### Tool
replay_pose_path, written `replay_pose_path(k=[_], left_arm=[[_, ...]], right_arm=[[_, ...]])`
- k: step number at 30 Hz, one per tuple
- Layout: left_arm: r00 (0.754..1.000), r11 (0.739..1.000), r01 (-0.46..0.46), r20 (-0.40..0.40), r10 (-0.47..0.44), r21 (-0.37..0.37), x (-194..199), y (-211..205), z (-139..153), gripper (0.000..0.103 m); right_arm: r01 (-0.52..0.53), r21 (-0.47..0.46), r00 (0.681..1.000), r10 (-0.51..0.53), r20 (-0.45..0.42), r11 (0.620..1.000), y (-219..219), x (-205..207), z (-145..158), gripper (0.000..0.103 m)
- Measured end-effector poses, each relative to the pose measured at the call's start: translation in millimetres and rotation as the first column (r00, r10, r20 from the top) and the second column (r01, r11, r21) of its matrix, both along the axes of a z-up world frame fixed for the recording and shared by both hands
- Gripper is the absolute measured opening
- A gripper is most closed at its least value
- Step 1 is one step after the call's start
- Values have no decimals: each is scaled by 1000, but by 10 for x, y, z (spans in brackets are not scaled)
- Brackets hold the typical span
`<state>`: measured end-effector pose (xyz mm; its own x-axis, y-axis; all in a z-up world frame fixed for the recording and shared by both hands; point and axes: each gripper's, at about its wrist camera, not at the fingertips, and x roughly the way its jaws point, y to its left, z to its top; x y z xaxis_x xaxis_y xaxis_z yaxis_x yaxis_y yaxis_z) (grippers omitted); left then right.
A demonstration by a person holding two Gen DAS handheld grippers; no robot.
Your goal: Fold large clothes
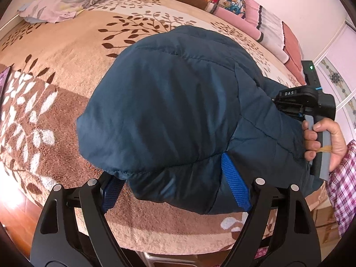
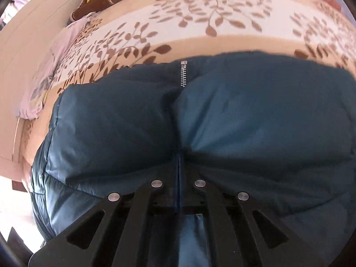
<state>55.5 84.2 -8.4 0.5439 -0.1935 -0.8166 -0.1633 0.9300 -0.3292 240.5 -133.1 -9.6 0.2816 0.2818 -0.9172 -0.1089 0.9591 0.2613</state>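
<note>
A dark blue padded jacket [image 1: 169, 111] lay bunched on a bed, on a plush blanket [image 1: 66, 71] of tan, brown and cream bands printed with leafy branches. Nearest the left camera, the left gripper [image 1: 175, 191] stood with its black fingers spread wide, one to each side of the jacket's near edge; a bright blue strap [image 1: 235, 187] sewn to the jacket lay just inside its right-hand finger. Whether the pads pressed on the cloth could not be told. To the right, a hand [image 1: 322, 142] with a plaid sleeve [image 1: 344, 178] gripped the handle of the right gripper [image 2: 178, 173], whose tip was sunk in the jacket's folds. From that gripper's own camera, its fingers were drawn close together, pinching a ridge of the jacket at the front seam. The metal zip [image 2: 183, 73] ran straight away from that pinch toward the far edge of the jacket, which marked the garment's front line; its long axis could not be judged from the heap. Beyond the jacket, a crumpled lilac cloth [image 1: 73, 0] lay on the blanket at the far left. Folded bedding, pink and patterned [image 1: 249, 6], was stacked along the far side, against pale walls. A strip of wooden floor [image 1: 13, 207] showed at the bed's near left corner.
</note>
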Motion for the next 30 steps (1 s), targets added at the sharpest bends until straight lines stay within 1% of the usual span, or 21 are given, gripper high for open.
replay_pose_path(k=[4,7,10,12,13,15,17,18,19,21,22,24,25,27,29,30], left_arm=[[1000,1000,2,5,-2,11,7,-20,-12,84],[1000,1000,-1,7,1,7,8,-24,-14,85],[1000,1000,-14,19,14,-26,-9,6,2,85],[998,995,-38,37,41,-94,-37,68,15,85],[997,985,-57,41,64,-163,-48,129,19,85],[994,961,-85,44,100,-263,-66,217,11,85],[992,947,-106,34,122,-302,-60,244,-10,85],[992,948,-110,27,123,-299,-53,227,-24,84],[992,955,-112,19,122,-276,-36,204,-33,80],[993,962,-111,19,119,-251,-18,159,-36,80],[993,965,-112,20,120,-237,-16,136,-43,80],[992,969,-111,25,120,-220,-6,125,-55,80],[992,972,-111,28,120,-209,-4,112,-67,80],[992,974,-116,28,123,-195,5,98,-91,80],[992,976,-120,28,127,-184,21,97,-100,81],[991,977,-121,30,129,-177,27,85,-107,81]], right_arm=[[-27,-27,1000,27,-4,999,47,20,-82,0],[-26,-29,1000,26,-4,999,52,31,-123,0],[-16,-8,1000,16,-2,1000,11,21,-138,0],[-14,1,1000,14,3,1000,-11,10,-134,0],[-13,-2,1000,13,3,1000,-10,6,-123,0],[-8,-18,1000,8,7,1000,16,3,-79,0],[-10,-39,1000,11,27,999,37,-52,15,0],[-10,-39,999,11,35,999,35,-80,59,0],[-8,-32,999,9,50,999,25,-123,119,1],[-7,8,995,6,99,1000,-30,-287,304,1],[-19,19,992,16,124,1000,-51,-393,396,1],[-54,4,984,52,171,999,-74,-681,559,1],[-75,19,982,71,176,997,-86,-838,604,1],[-104,54,983,95,157,993,-109,-1099,600,1],[-129,72,986,120,115,989,-123,-1327,488,1],[-137,77,987,130,93,988,-114,-1378,424,1]])
